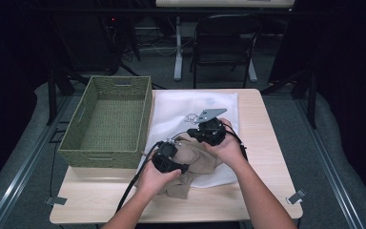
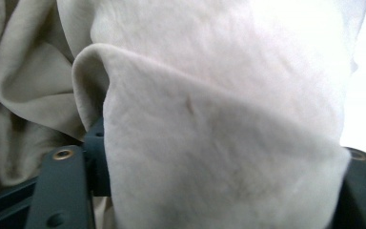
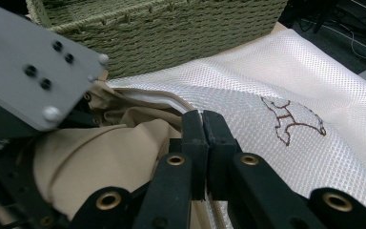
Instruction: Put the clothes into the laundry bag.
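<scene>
Two hand-held grippers work a beige garment into a white mesh bag on the table.

The table [image 1: 262,191] carries a green woven basket [image 1: 107,121] at its left, with the white mesh bag [image 1: 181,107] spread just beside it; the bag bears a small brown bear outline [image 3: 293,119]. The crumpled beige garment [image 1: 198,160] lies at the bag's near edge, partly on the bag and partly on the bare wood, between the two hands. The left hand-held gripper [image 1: 164,156] sits against the garment's left side; in its own view a thick fold of the beige cloth [image 2: 219,143] bulges between its spread jaws, which stand wide, and I cannot tell whether the pads press on it. The right hand-held gripper [image 3: 203,126] is clenched, its jaws tight together over the bag's edge beside the garment; whether a layer of mesh is pinched there is unclear.
</scene>
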{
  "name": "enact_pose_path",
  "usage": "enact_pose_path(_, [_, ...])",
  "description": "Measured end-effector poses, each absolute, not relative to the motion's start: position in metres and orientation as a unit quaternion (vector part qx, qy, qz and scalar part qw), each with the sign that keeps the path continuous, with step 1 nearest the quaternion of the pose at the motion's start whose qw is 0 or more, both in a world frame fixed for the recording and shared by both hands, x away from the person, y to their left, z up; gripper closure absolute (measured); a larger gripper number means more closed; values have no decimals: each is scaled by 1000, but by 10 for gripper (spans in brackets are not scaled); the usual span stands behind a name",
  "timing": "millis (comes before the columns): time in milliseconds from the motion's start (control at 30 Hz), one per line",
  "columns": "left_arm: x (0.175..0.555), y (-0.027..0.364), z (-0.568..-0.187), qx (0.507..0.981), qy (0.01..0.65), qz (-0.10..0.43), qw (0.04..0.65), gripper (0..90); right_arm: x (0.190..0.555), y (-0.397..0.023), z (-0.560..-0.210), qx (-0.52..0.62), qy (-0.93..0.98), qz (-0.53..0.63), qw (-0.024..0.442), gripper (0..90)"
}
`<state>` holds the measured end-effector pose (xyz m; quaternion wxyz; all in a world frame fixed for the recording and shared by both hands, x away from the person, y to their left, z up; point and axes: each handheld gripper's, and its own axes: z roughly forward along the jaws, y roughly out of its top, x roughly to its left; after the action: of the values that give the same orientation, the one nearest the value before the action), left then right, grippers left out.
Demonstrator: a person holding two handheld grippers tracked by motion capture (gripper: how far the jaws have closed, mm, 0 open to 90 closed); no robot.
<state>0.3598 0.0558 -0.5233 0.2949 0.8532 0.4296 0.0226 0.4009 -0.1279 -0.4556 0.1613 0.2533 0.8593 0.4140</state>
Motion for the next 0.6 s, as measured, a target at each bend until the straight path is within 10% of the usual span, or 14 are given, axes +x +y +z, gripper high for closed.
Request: enact_pose_path(600, [321,84,-488,849,407,50,333,281,401,-131,-454,256,854,423,161,899])
